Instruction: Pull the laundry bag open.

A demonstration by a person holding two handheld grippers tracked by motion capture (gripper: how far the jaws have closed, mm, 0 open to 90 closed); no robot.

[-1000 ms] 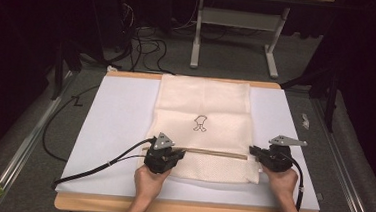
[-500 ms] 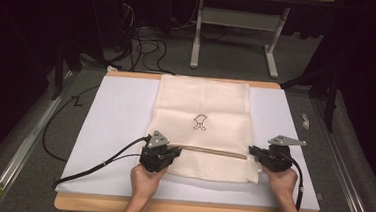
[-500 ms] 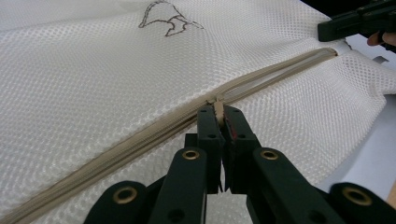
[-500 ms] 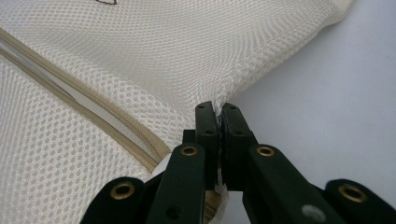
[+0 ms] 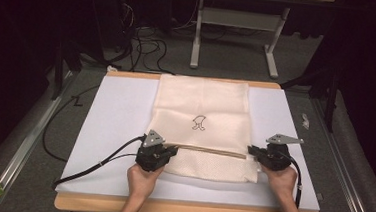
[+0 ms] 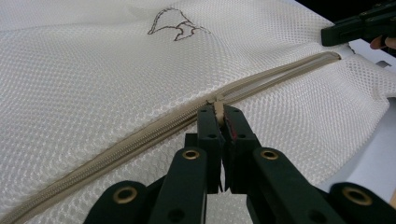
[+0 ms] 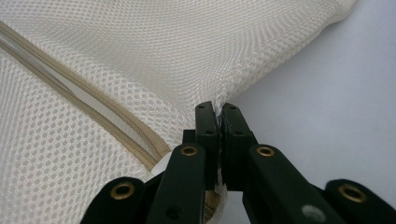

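A cream mesh laundry bag [image 5: 203,107] with a small dark emblem [image 5: 198,122] lies flat on the white board. A tan zipper [image 5: 208,150] runs across its near part, open from the slider to the right end. My left gripper [image 5: 168,152] is shut on the zipper pull [image 6: 217,110] at the bag's left side. My right gripper [image 5: 251,151] is shut on the bag's mesh edge [image 7: 218,103] beside the zipper's right end. In the left gripper view the right gripper [image 6: 359,28] shows at the far end of the zipper [image 6: 140,140].
The white board [image 5: 110,115] rests on a wooden table [image 5: 184,209]. Black cables [image 5: 94,162] trail off the left gripper across the board. Crumpled paper bits [image 5: 306,120] lie right of the board, and a table frame and cables [image 5: 145,48] stand on the floor beyond.
My left gripper has slid leftward along the zipper with the pull in it, and the open stretch of zipper has grown. The right gripper has stayed put.
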